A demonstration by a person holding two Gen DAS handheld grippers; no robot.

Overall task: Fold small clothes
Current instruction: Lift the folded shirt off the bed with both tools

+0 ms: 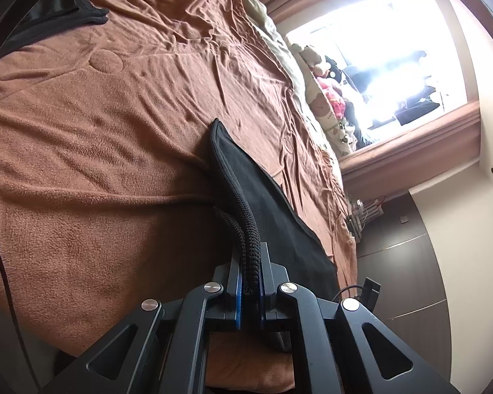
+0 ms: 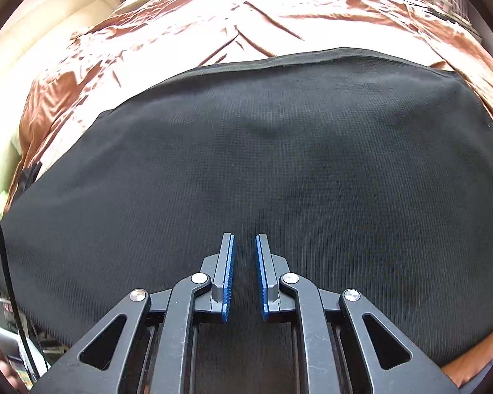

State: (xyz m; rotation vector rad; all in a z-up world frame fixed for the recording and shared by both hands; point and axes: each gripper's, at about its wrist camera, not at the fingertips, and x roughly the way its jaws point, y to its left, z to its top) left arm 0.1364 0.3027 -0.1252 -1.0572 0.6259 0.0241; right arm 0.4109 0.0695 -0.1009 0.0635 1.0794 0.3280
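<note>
Up close, L gripper (image 1: 250, 282): blue-padded fingers (image 1: 237, 290) clamped on a thick ribbed hem of the black garment (image 1: 266, 210). From the grip the hem rises as a rolled cord, then the cloth fans out into a flat dark panel w/ a stitched edge, ending in a rounded tip pointing away from the camera; long axis runs along the fingers' line. It lies on the brown fleece blanket (image 1: 98, 151) covering the bed.

R gripper (image 2: 245, 275): fingers (image 2: 228, 282) a little apart, nothing between them, hovering over the garment (image 2: 279, 164). Here it's spread wide, fine ribbed knit, matte black, long axis across the view, far hem bordered by a darker band. Blanket (image 2: 213, 23) shows beyond it, creased, washed out by light.

Further out, L view: another dark cloth (image 1: 59, 10) at the bed's far corner, plush toys (image 1: 328, 88) by the bright window (image 1: 387, 52).
</note>
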